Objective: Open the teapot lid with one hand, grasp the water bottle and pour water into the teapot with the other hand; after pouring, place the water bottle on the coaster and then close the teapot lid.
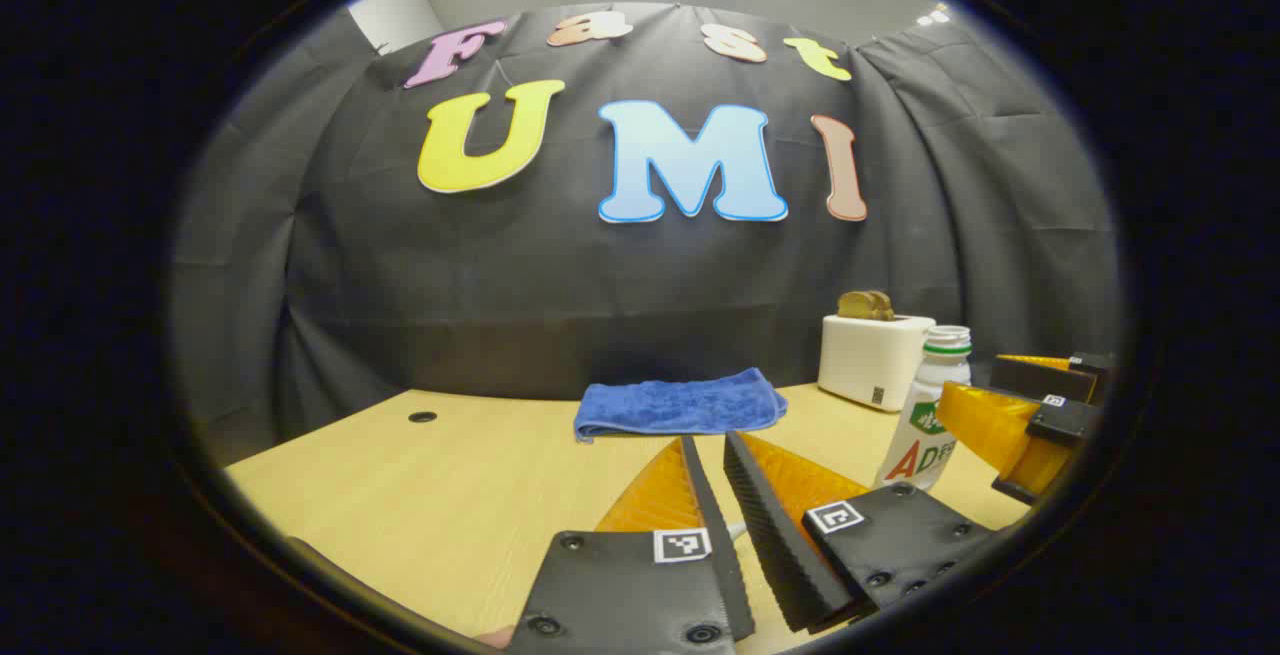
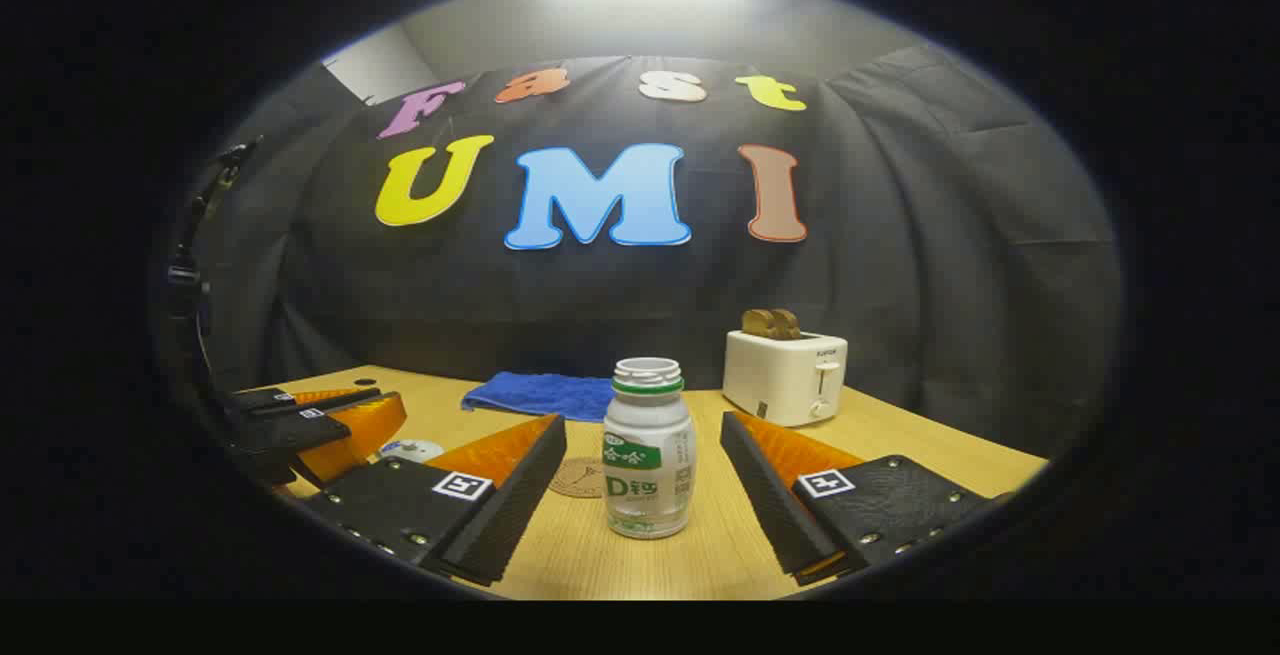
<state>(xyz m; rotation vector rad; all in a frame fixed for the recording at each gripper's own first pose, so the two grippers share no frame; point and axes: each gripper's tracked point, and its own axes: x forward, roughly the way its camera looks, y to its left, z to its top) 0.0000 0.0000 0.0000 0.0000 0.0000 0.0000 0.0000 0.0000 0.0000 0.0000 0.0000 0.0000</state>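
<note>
A clear water bottle (image 2: 648, 455) with a green label and no cap stands upright on the table (image 2: 900, 445). My right gripper (image 2: 642, 425) is open, one finger on each side of the bottle, not touching it. A round brown coaster (image 2: 578, 477) lies just left of the bottle, partly hidden by a finger. In the left gripper view the bottle (image 1: 930, 415) stands at the right with the right gripper (image 1: 975, 377) beside it. My left gripper (image 1: 709, 438) has its fingers close together on a small white piece. The white teapot lid (image 2: 410, 450) sits under the left gripper (image 2: 390, 401).
A folded blue towel (image 1: 680, 405) lies at the back of the table. A white toaster (image 2: 785, 375) holding bread stands at the back right. A small dark hole (image 1: 422, 417) marks the tabletop at the far left.
</note>
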